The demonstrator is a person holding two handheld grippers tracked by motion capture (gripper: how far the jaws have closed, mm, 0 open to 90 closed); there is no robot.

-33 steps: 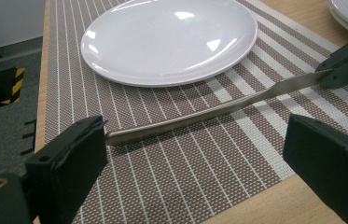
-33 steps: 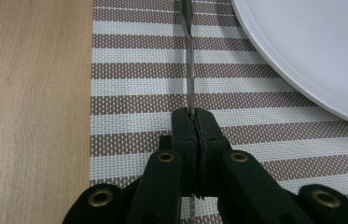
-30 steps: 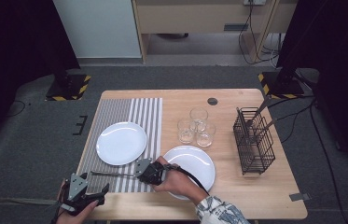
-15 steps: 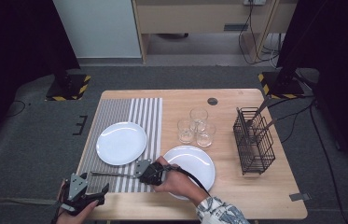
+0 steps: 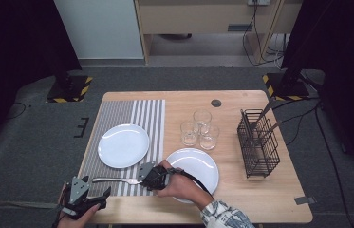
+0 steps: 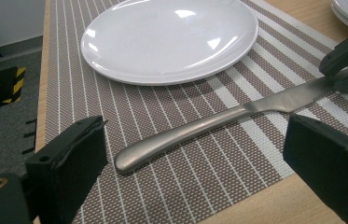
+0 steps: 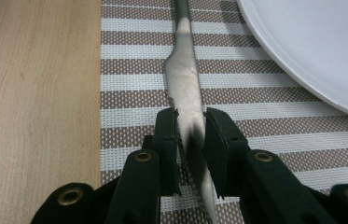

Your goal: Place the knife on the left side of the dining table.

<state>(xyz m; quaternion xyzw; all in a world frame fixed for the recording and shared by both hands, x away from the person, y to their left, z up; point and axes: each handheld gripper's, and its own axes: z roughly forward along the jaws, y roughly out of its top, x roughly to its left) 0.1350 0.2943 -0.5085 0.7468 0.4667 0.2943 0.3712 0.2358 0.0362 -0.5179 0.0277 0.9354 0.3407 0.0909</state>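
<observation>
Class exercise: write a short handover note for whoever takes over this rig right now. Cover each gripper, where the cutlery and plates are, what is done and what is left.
Right gripper: its jaws have just been opening, with the knife blade lying between the fingers.
Left gripper: open, hovering by the knife handle, touching nothing.
Knife: flat on the striped placemat, in front of the left plate.
Second plate: on bare wood.
Done: knife laid on the placemat.
Left: probably withdraw the right gripper.

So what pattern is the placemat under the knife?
Brown and white woven stripes on the placemat, clearest in the left gripper view, where the knife lies across it.
</observation>
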